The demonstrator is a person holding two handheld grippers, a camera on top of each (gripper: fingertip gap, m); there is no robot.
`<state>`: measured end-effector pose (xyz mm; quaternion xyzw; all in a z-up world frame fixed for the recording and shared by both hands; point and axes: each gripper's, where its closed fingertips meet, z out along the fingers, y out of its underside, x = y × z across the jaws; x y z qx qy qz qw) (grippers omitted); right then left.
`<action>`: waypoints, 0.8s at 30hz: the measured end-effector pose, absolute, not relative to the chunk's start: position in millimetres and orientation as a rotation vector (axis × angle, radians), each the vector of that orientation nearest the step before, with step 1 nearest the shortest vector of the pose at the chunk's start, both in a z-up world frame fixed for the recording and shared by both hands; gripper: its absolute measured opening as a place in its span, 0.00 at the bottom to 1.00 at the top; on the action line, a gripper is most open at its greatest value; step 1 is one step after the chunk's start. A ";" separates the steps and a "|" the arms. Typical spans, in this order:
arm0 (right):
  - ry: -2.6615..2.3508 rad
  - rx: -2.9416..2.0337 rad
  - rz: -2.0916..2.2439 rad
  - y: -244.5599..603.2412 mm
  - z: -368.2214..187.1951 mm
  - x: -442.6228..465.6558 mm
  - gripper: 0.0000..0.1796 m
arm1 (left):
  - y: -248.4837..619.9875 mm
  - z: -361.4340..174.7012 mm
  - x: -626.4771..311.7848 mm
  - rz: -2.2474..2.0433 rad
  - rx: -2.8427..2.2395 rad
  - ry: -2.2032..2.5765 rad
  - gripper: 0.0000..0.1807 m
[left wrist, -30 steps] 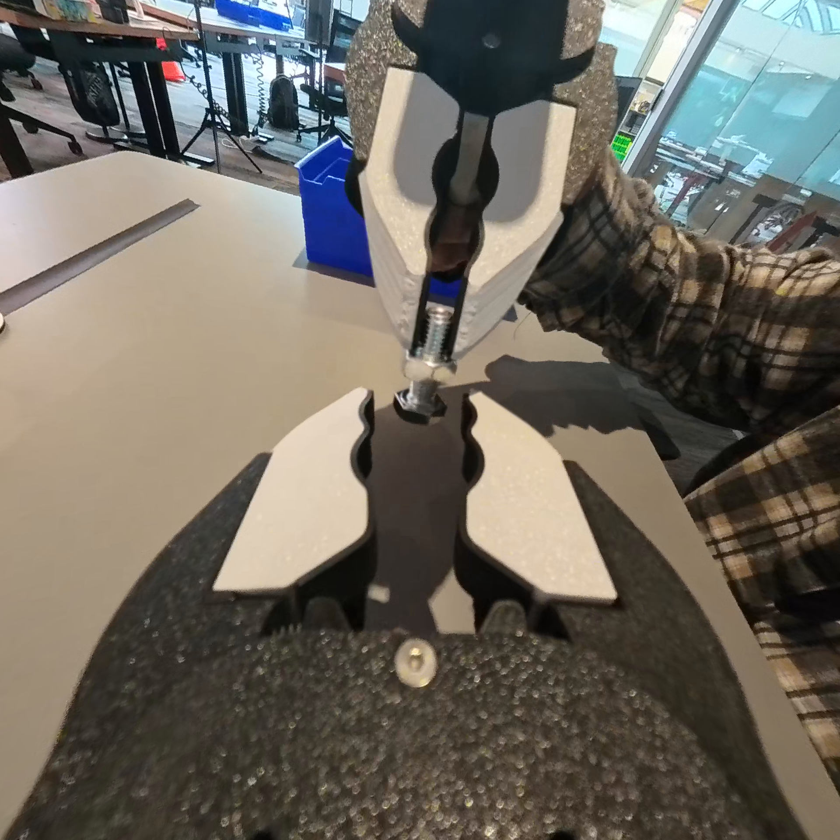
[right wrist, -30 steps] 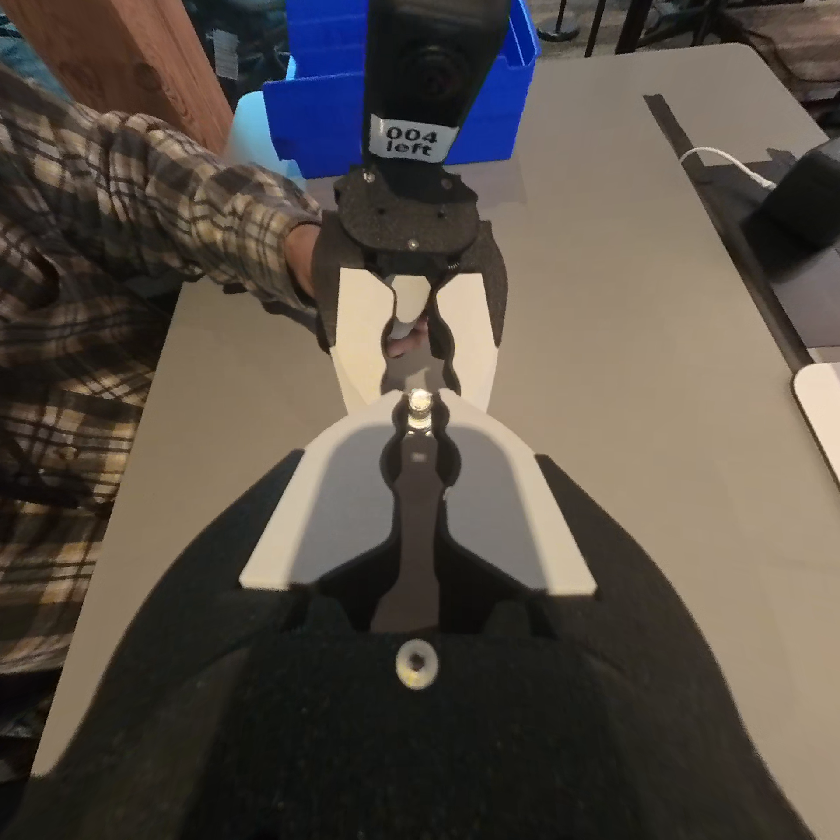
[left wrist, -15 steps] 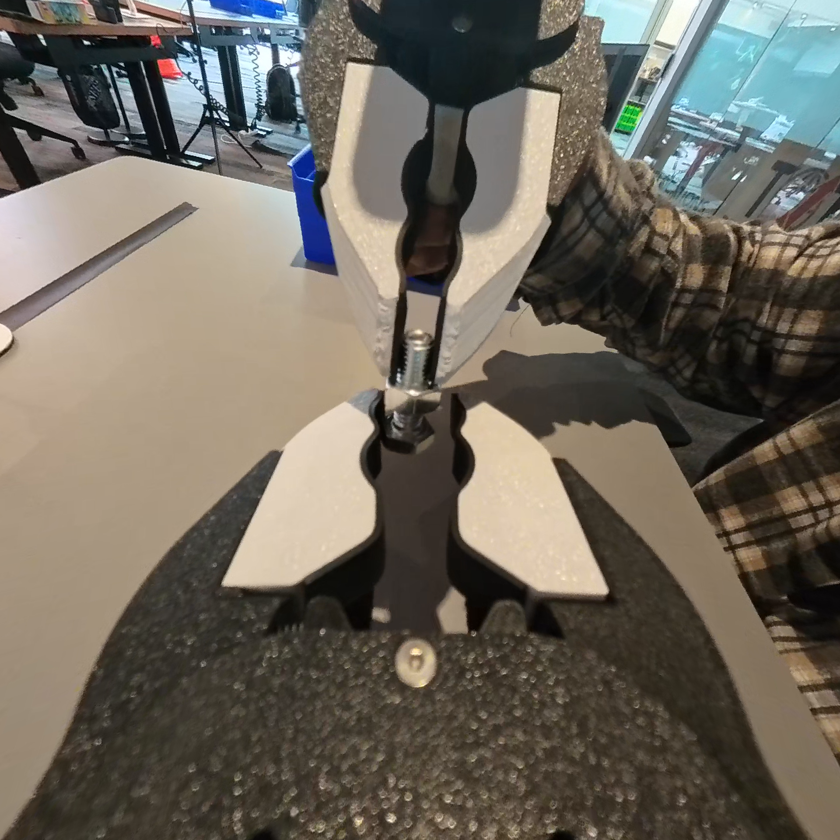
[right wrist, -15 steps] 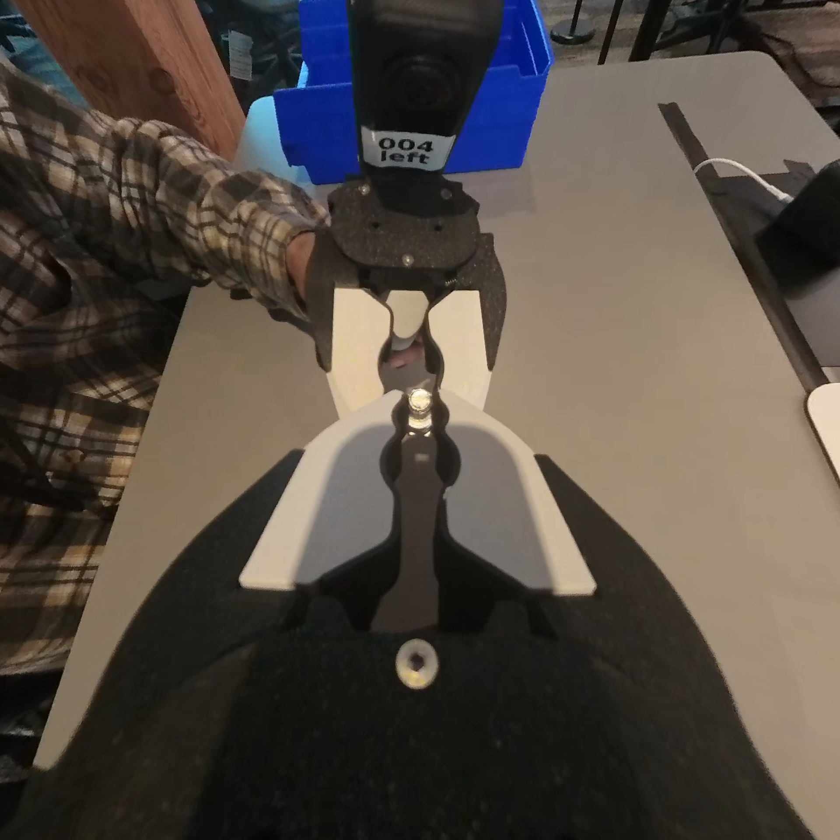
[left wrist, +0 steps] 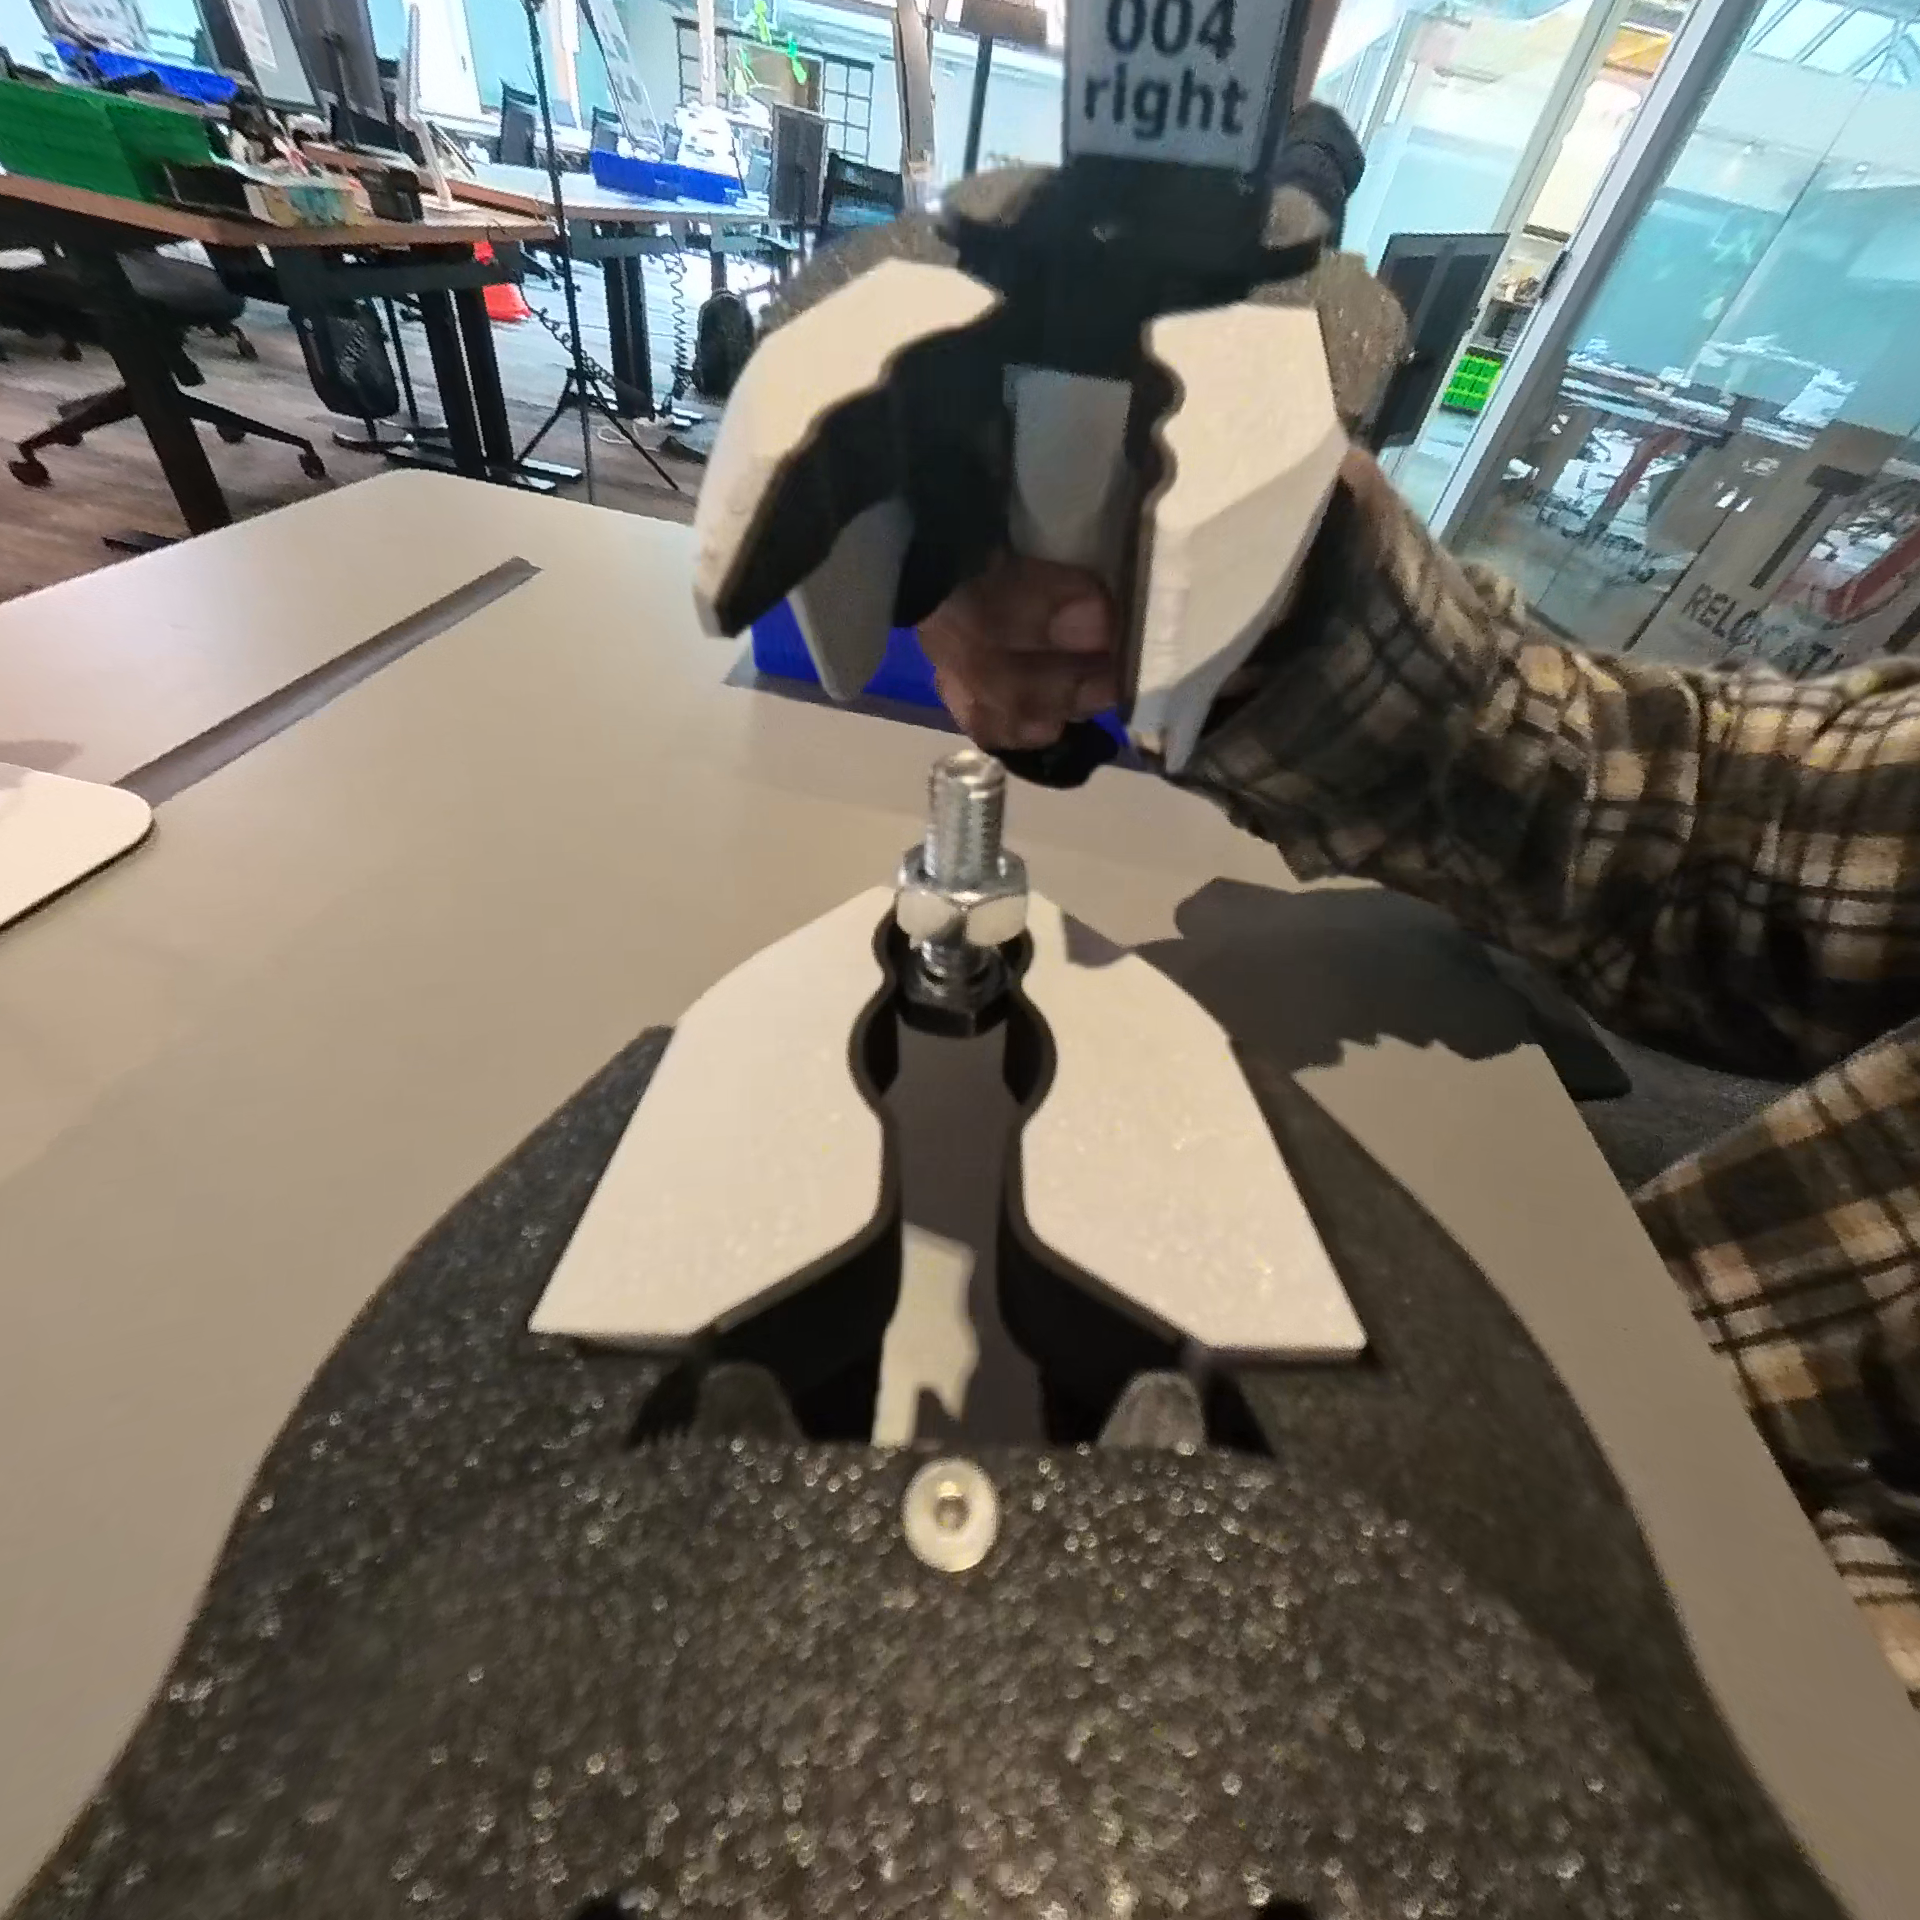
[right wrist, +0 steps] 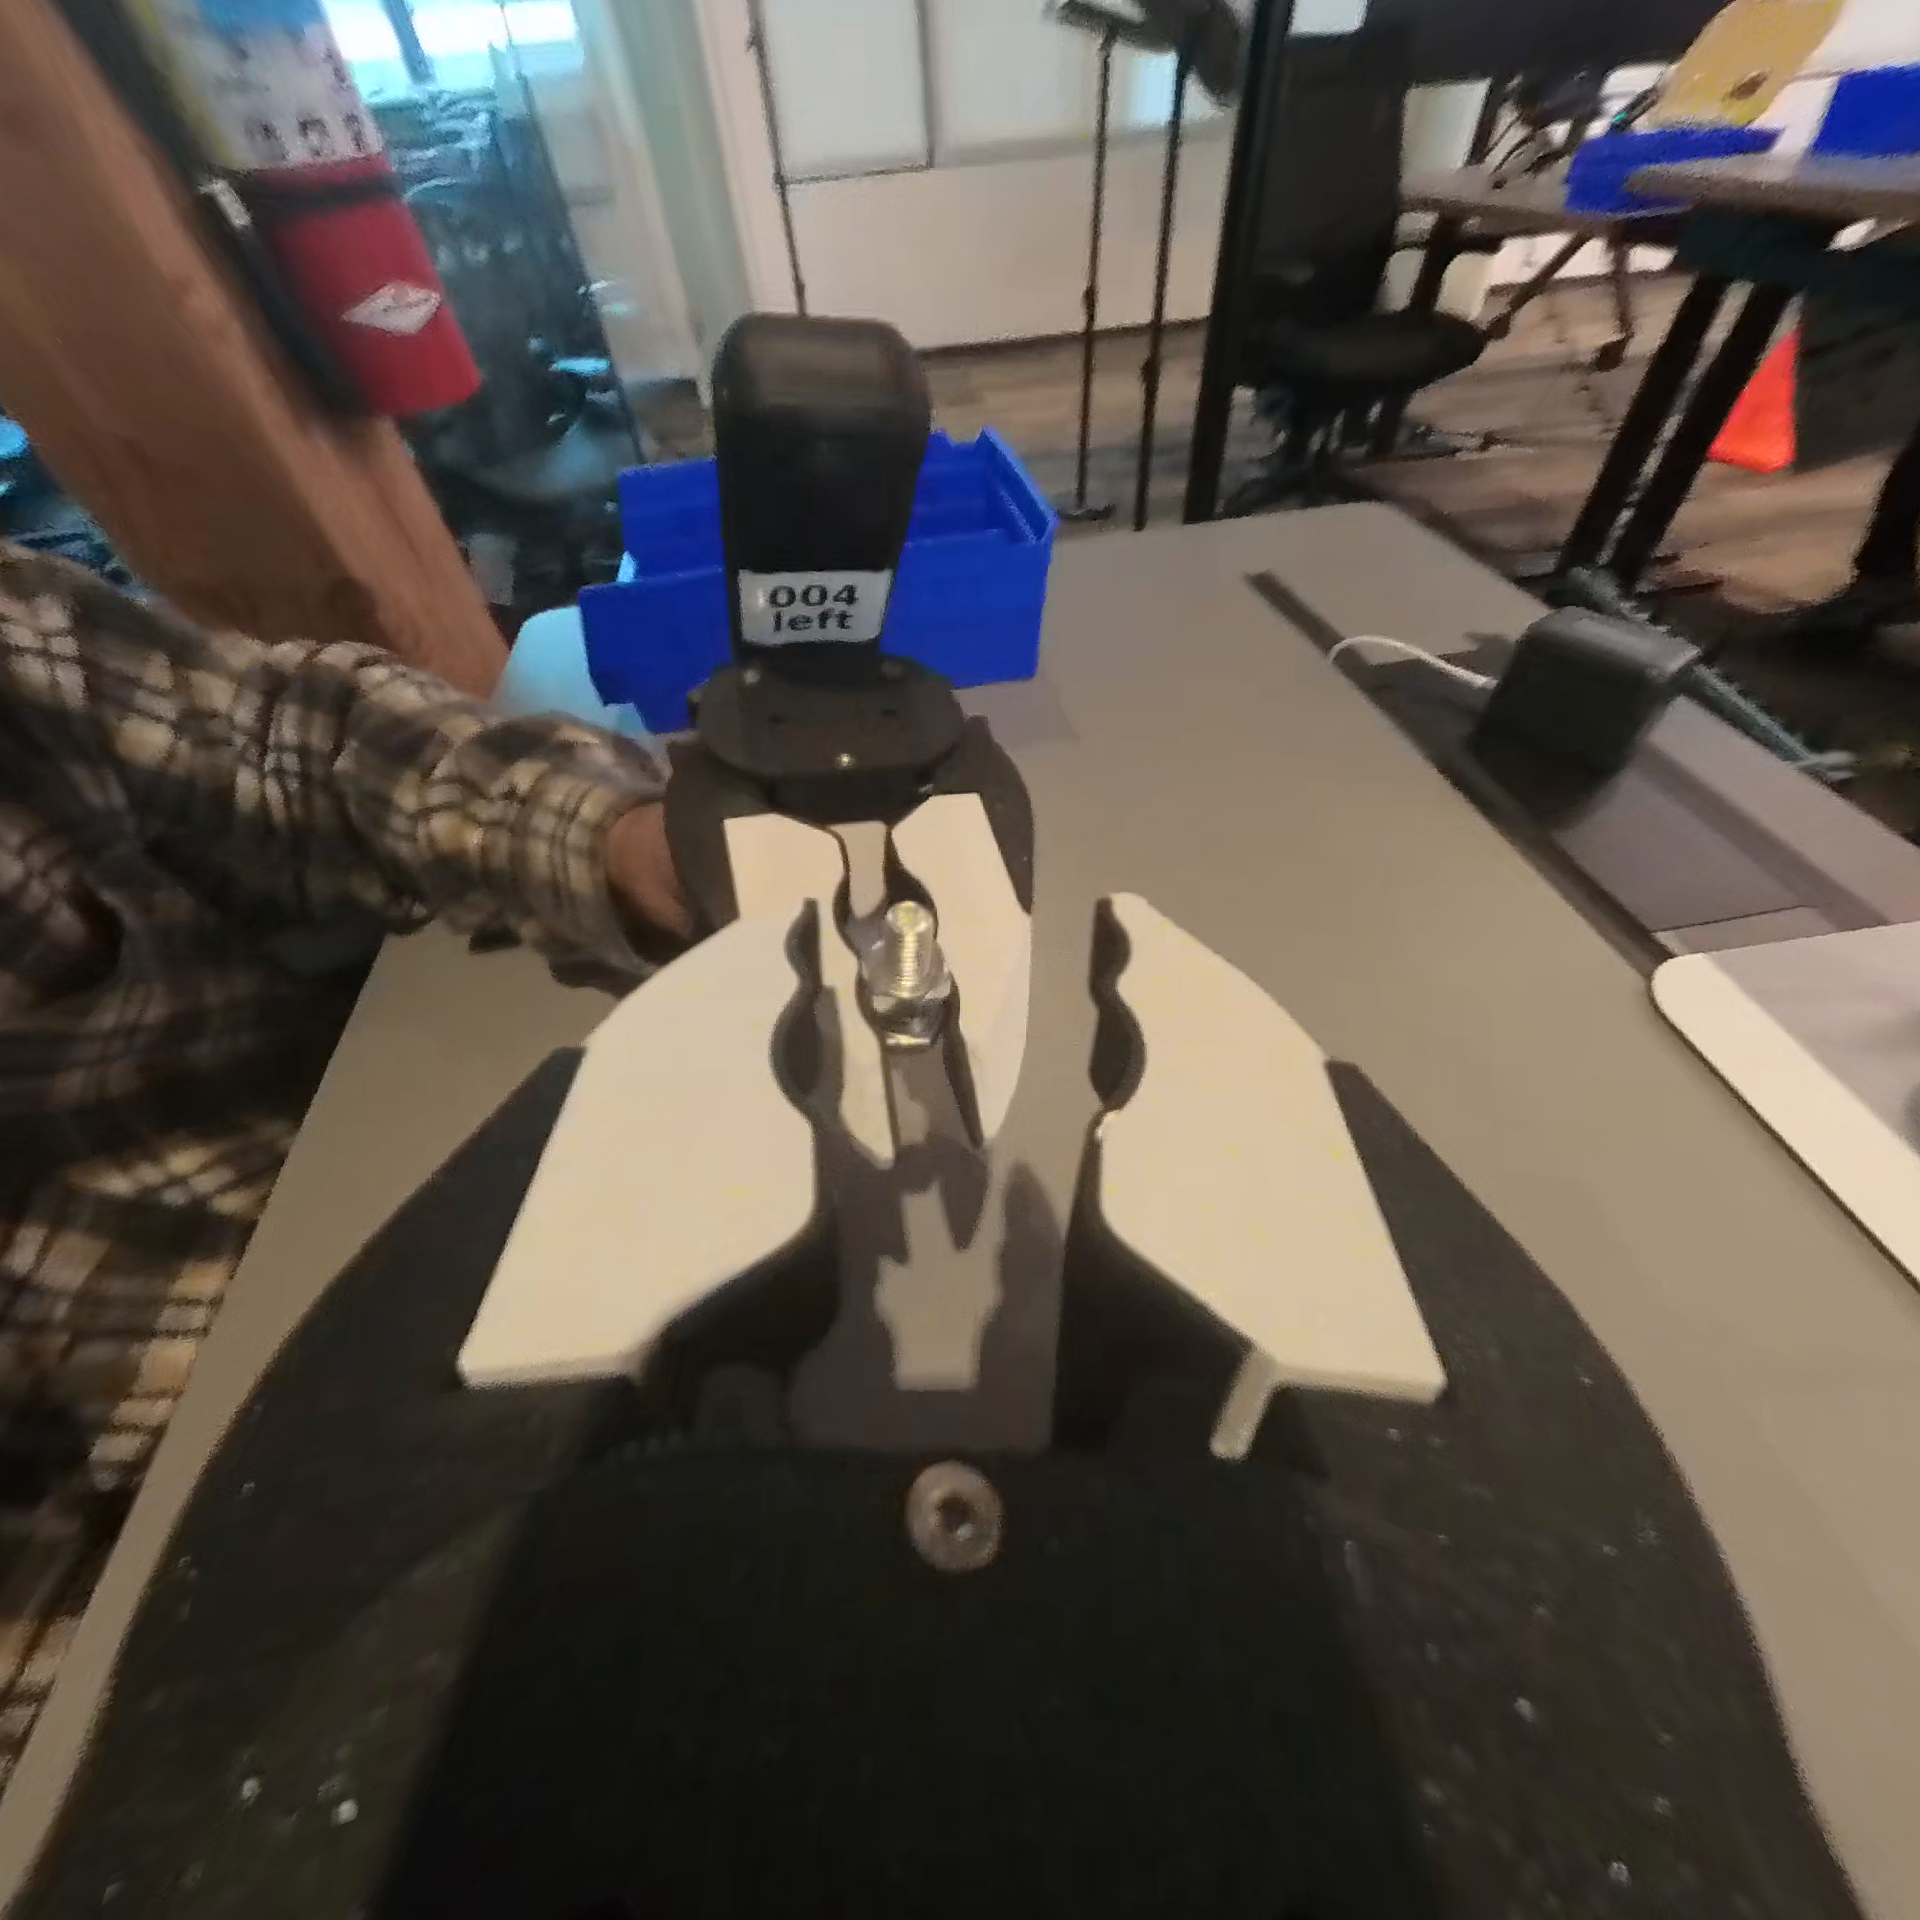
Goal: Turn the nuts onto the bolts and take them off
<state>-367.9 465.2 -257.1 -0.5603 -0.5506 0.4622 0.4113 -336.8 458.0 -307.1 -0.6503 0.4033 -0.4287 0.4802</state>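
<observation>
A silver bolt (left wrist: 958, 821) stands upright over the grey table (left wrist: 416, 935) with its threaded end up. A silver hex nut (left wrist: 961, 912) sits partway down its thread. My left gripper (left wrist: 961, 940) is shut on the bolt's lower end, just under the nut. My right gripper (left wrist: 935, 675) hangs open above the bolt's tip and does not touch it. In the right wrist view my right gripper (right wrist: 956, 914) has its fingers spread to either side of the bolt (right wrist: 906, 930) and nut (right wrist: 902, 987), with the left gripper (right wrist: 909, 1049) behind them.
A blue bin (right wrist: 966, 582) stands at the table's far end, behind the left gripper. A white pad (right wrist: 1818, 1039) lies at the right edge, beyond a dark strip with a black box (right wrist: 1569, 707) and a cable. A plaid sleeve (left wrist: 1558, 810) reaches in from the right. About 5 cm separates my left fingertips from my right.
My right gripper let go of the bolt's thread, opened wide and lifted off it. My left gripper closed on the bolt's lower end and now holds it alone.
</observation>
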 end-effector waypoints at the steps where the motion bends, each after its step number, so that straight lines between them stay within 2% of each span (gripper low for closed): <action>1: -1.364 -1.413 1.149 465.7 -257.4 -367.3 0.30 | 458.2 -305.6 -336.8 -1.042 -1.577 0.981 0.08; 3: -1.341 -1.421 1.116 465.4 -258.3 -368.1 0.34 | 458.0 -300.2 -336.5 -1.048 -1.557 0.968 0.08; 10: -1.350 -1.444 1.022 468.5 -254.1 -374.0 0.36 | 452.0 -279.8 -336.7 -1.045 -1.491 0.958 0.08; 11: -1.341 -1.451 1.003 472.0 -251.9 -372.1 0.39 | 451.1 -277.0 -337.0 -1.043 -1.483 0.957 0.08; 12: -1.332 -1.459 0.981 475.8 -249.0 -368.3 0.39 | 451.0 -274.4 -338.1 -1.036 -1.476 0.954 0.08; 13: -1.307 -1.461 0.950 482.0 -244.0 -363.0 0.34 | 450.6 -271.4 -339.7 -1.032 -1.464 0.952 0.08; 17: -1.286 -1.412 1.016 475.7 -219.9 -360.9 0.35 | 450.5 -261.8 -344.3 -1.019 -1.440 0.946 0.08; 21: -1.395 -1.401 0.987 459.3 -225.1 -379.5 0.38 | 450.2 -256.0 -345.7 -1.010 -1.424 0.945 0.08; 24: -1.349 -1.447 0.896 478.5 -225.1 -372.9 0.38 | 448.4 -254.1 -346.5 -1.006 -1.416 0.947 0.08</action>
